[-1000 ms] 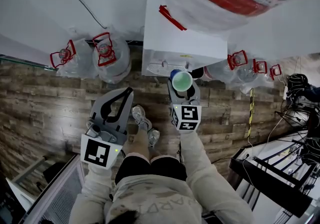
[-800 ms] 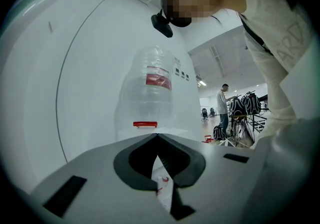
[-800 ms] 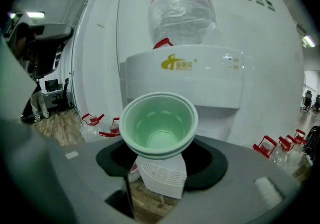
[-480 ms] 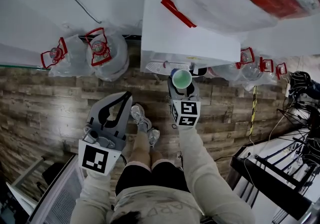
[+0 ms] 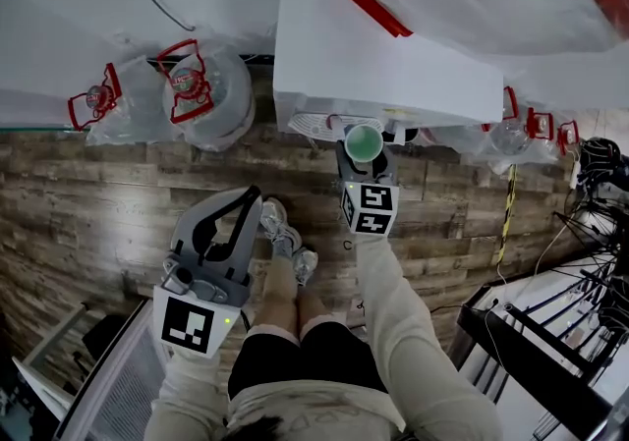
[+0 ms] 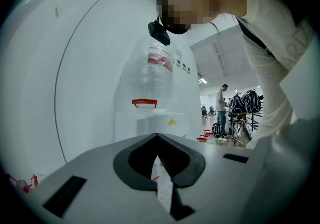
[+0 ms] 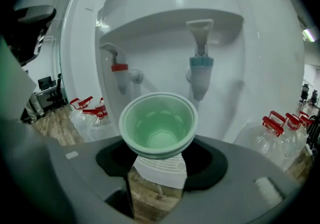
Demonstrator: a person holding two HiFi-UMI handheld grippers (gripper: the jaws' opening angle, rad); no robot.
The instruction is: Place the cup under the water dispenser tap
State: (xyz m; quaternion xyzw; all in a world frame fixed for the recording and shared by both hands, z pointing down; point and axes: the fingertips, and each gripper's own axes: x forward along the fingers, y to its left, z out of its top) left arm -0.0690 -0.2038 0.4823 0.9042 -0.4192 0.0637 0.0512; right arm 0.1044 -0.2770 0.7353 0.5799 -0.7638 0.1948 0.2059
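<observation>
Mid-approach, by the look of it: green cup (image 7: 158,125) already picked up and clamped upright in the right tongs (image 5: 365,164), jaws spread wide around its wall below the rim, nothing inside. Facing the water dispenser (image 7: 165,13) head-on, with the recess straight ahead of those tongs and the white drip tray (image 7: 160,167) showing lower down, through the gap between the jaws. Not yet under a tap, seemingly: rim short of and lower than both spouts, roughly between them, nearer the blue one. Left to do: push forward under a spout, set down on the tray, let go. Left tongs (image 6: 157,138) closed tip to tip on nothing, held off to the left of the right tongs and further back from the dispenser. Counting up: one cup, one dispenser, two taps, red-handled (image 7: 121,71) up and left of the cup and blue-handled (image 7: 200,71) up and right, plus at least two spare water bottles (image 5: 201,95) on the floor beyond the left tongs.
</observation>
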